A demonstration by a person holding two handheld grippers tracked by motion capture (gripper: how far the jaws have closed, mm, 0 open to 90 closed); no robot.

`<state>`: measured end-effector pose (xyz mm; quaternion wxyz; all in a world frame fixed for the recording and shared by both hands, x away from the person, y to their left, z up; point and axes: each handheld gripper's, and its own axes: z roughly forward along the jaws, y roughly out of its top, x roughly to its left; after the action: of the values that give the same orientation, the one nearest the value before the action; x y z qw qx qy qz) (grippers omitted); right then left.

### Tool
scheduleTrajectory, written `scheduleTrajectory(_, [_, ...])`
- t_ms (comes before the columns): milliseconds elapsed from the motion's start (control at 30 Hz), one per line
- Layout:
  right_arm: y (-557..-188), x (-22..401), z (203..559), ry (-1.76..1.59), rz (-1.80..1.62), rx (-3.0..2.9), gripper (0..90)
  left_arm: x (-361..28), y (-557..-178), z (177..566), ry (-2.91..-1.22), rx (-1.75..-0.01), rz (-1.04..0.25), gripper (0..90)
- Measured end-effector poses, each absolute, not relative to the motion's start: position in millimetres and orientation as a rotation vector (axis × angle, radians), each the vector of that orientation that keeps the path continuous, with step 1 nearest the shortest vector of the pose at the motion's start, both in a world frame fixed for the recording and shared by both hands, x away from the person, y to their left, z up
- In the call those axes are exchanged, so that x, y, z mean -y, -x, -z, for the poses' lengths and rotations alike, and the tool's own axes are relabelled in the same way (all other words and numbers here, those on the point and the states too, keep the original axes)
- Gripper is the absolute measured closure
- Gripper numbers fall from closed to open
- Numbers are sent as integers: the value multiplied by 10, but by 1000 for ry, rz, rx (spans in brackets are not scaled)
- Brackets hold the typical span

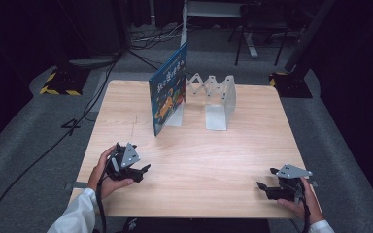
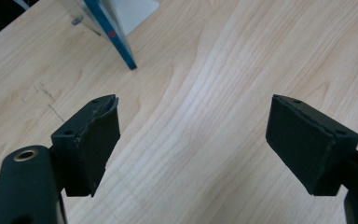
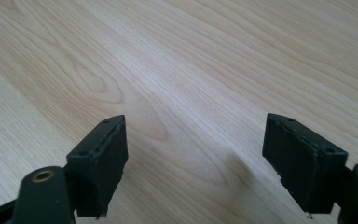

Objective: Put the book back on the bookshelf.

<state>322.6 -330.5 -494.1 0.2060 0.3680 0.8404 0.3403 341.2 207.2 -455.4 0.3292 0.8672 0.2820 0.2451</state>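
left gripper (image 1: 143, 170): spread, empty | right gripper (image 1: 264, 180): spread, empty | book (image 1: 167, 92): flat, glossy, upright | table (image 1: 199, 160): pale woodgrain

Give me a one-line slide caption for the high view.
Blue book upright in white rack; both open grippers low near table edge.

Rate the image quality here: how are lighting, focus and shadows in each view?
High view: table evenly lit, surroundings near black, slightly soft overall; book cover readable only as blue. Left gripper view: wood grain sharp in the middle, book at the top edge blurred. Right gripper view: mild glare on the wood, soft shadow beside the right claw.
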Motion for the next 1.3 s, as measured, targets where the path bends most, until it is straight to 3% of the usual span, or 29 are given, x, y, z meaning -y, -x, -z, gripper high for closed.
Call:
scheduleTrajectory(1000, [-3129, 3721, 5045, -1236, -993, -2238, 197, -2590, -3159, 5023, -2182, -1022, -394, 174])
scheduleTrajectory(1300, [-3134, 3721, 5047, -1236, -987, -2237, 186, -2699, -3091, 5053, -2169, -1060, -412, 174])
